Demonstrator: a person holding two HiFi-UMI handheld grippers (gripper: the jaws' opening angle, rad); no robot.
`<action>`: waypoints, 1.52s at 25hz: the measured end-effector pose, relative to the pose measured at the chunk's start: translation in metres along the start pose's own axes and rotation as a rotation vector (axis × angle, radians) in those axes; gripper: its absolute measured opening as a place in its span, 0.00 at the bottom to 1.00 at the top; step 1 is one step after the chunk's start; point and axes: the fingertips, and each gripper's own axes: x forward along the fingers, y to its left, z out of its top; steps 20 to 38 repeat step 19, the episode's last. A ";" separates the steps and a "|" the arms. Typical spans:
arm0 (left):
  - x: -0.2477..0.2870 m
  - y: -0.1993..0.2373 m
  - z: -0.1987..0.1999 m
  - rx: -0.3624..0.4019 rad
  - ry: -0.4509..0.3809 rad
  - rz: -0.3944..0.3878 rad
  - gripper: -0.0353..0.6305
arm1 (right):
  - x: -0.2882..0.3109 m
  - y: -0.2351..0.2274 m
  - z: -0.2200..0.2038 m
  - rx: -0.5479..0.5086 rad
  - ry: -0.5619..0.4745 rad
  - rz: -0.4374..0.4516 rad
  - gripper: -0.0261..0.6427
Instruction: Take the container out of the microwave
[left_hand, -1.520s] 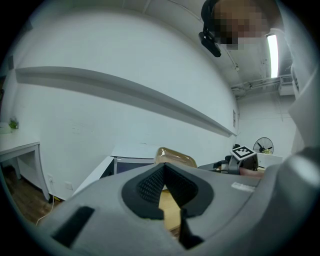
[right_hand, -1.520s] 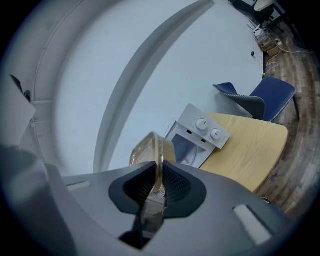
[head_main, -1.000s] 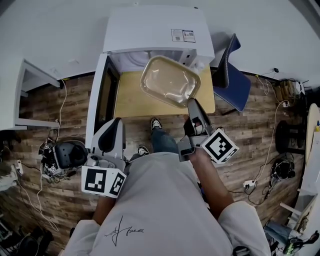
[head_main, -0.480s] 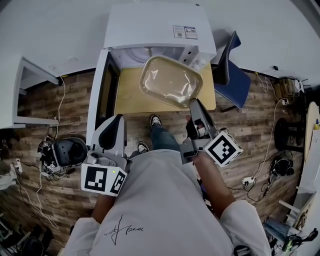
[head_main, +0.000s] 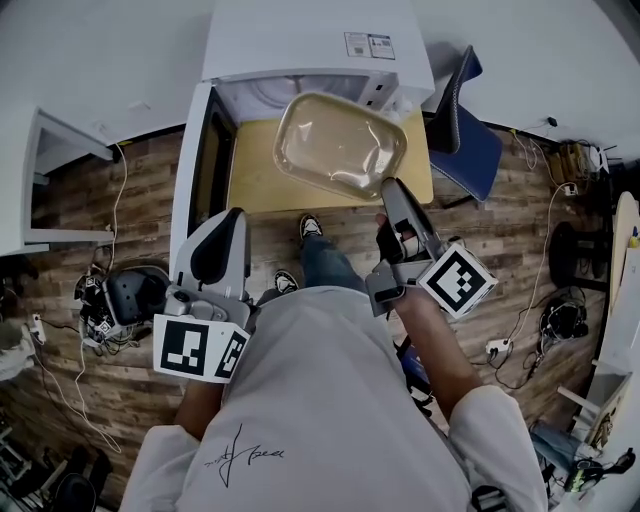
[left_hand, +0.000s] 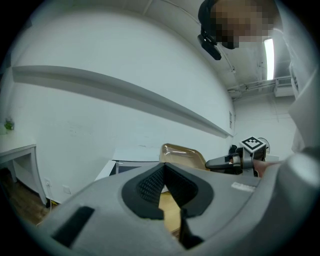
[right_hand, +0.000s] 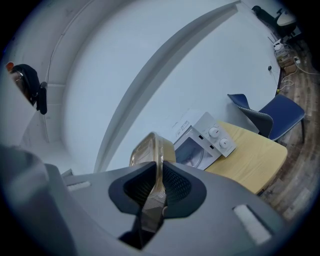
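A clear, tan-tinted plastic container (head_main: 340, 145) hangs tilted over the yellow table (head_main: 258, 190), just in front of the open white microwave (head_main: 310, 50). My right gripper (head_main: 388, 188) is shut on its near rim. In the right gripper view the thin rim (right_hand: 150, 150) runs upright between the pads of that gripper (right_hand: 157, 172). My left gripper (head_main: 232, 215) is lower left, beside the swung-open microwave door (head_main: 200, 185), shut with nothing in it. The left gripper view looks past its closed tips (left_hand: 164, 167) to the container (left_hand: 182, 152) and the right gripper (left_hand: 225, 162).
A blue chair (head_main: 465, 150) stands right of the table. The microwave (right_hand: 200, 142) sits at the table's back edge by a white wall. A white shelf (head_main: 60, 190), cables and gear lie on the wooden floor at the left. The person's legs are before the table.
The head camera has shifted a little. The container stays in the right gripper at about the same spot before the microwave, and the left gripper holds its place.
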 end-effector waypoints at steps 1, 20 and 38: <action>0.000 0.000 0.001 0.000 -0.001 -0.001 0.06 | 0.001 0.002 0.000 -0.002 0.003 0.007 0.11; -0.001 0.004 -0.008 -0.022 0.011 0.006 0.06 | 0.004 0.003 -0.004 -0.006 0.055 0.028 0.11; -0.001 0.004 -0.008 -0.022 0.011 0.006 0.06 | 0.004 0.003 -0.004 -0.006 0.055 0.028 0.11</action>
